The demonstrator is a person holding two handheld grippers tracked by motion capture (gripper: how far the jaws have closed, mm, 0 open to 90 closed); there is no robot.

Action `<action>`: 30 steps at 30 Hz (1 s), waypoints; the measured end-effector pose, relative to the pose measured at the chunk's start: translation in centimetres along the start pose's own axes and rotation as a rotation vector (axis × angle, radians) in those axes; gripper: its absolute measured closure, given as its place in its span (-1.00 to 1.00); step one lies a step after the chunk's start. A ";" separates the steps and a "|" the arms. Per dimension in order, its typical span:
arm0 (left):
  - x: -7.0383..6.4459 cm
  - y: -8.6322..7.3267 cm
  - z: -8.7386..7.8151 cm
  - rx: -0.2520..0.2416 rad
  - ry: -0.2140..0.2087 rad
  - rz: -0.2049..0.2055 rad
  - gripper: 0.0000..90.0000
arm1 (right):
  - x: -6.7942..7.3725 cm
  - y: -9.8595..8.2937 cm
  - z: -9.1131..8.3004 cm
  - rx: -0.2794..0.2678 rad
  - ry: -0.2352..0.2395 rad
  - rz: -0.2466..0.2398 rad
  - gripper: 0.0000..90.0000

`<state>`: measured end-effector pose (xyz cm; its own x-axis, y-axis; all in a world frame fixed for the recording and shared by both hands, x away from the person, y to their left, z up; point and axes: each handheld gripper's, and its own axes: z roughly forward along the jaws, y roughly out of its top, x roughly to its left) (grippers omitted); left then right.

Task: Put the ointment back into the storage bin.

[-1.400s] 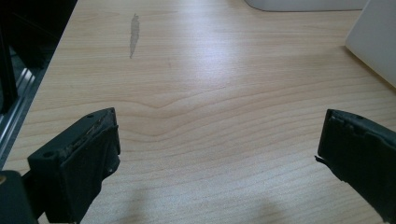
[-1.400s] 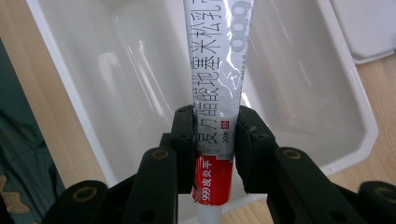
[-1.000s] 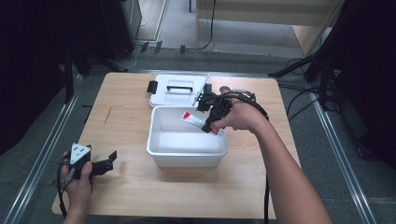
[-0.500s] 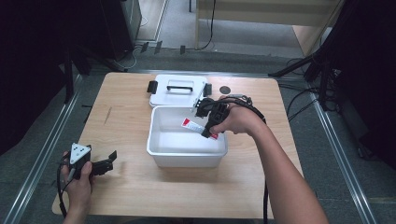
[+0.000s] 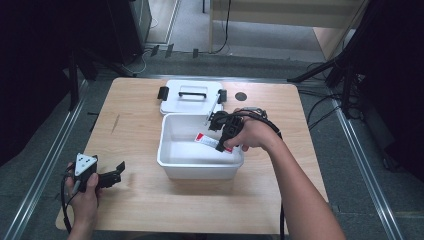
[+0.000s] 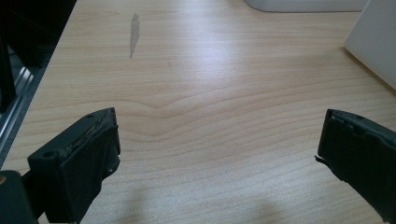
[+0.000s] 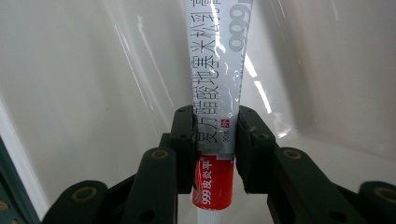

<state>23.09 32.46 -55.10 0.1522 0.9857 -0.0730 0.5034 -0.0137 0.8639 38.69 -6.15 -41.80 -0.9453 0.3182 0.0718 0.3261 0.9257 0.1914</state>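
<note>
Bin: white, open-topped, rectangular, standing mid-table. Contents: one box, slim, silver-white with a red end and printed characters, held inside the bin's right half, slanting across it; whether it touches the floor of the bin cannot be told. Nothing else can be made out inside.

Lid: white, with a handle and dark side latches, lying flat on the table just behind the bin, touching or nearly touching its back rim.

Right gripper: reaching down over the bin's right rim, jaws clamped on the box near its red end, as seen in the right gripper view.

Left gripper: at the table's near left corner, well apart from the bin, jaws spread wide over bare wood, holding nothing.
</note>
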 end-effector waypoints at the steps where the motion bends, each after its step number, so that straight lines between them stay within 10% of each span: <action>1: 0.0 0.0 0.0 0.000 0.000 0.000 -1.00 | 0.0 0.0 0.0 0.000 0.000 0.000 0.59; 30: -0.1 0.0 0.0 0.000 -0.002 0.005 -1.00 | 0.5 0.6 3.1 0.088 0.017 0.019 0.58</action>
<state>23.11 32.40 -55.08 0.1564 0.9852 -0.0694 0.5023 -0.0189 0.8645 38.37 -4.82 -44.70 -0.9386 0.3329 0.0908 0.3414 0.9342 0.1035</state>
